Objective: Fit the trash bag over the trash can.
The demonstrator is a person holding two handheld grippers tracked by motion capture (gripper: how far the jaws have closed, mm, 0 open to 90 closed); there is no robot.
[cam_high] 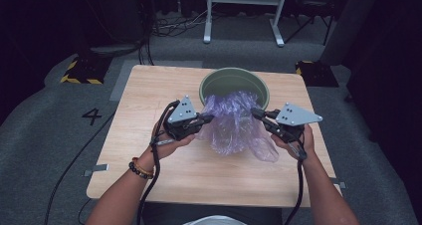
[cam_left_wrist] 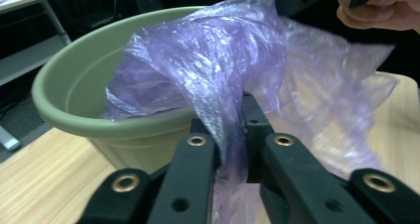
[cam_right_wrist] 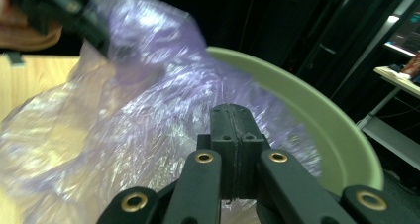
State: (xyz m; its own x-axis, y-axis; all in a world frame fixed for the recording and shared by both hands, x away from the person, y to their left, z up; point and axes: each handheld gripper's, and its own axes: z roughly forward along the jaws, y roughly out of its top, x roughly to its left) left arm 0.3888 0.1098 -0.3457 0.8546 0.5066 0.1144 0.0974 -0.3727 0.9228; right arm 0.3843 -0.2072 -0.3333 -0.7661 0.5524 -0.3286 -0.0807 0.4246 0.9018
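Two grippers meet on one purple plastic bag (cam_high: 234, 123), one at each side of it, over a wooden table (cam_high: 149, 110). The bag hangs half in and half out of a green bowl (cam_high: 219, 80) that stands toward the far edge of the table; its upper part lies inside the bowl, over the near rim, and the rest spills down onto the tabletop in front.

In the high view the left gripper (cam_high: 208, 118) comes in from the left, held level, with its tips at the bag's left edge. The left gripper view shows its jaws drawn close together with a fold of the purple film pinched between them (cam_left_wrist: 225, 135) — the film rises out of the jaws and billows up toward the bowl (cam_left_wrist: 74, 90), which sits just beyond and to the left.

The right gripper (cam_high: 256, 113) reaches in from the right, its tips at the bag's upper right edge, beside the bowl's near rim. In the right gripper view its pads stand pressed flat together (cam_right_wrist: 233, 135), with film (cam_right_wrist: 124, 135) around them and trailing below them; whether a layer is caught between them I cannot tell. The bowl's rim (cam_right_wrist: 317, 115) curves off to the right of those jaws.
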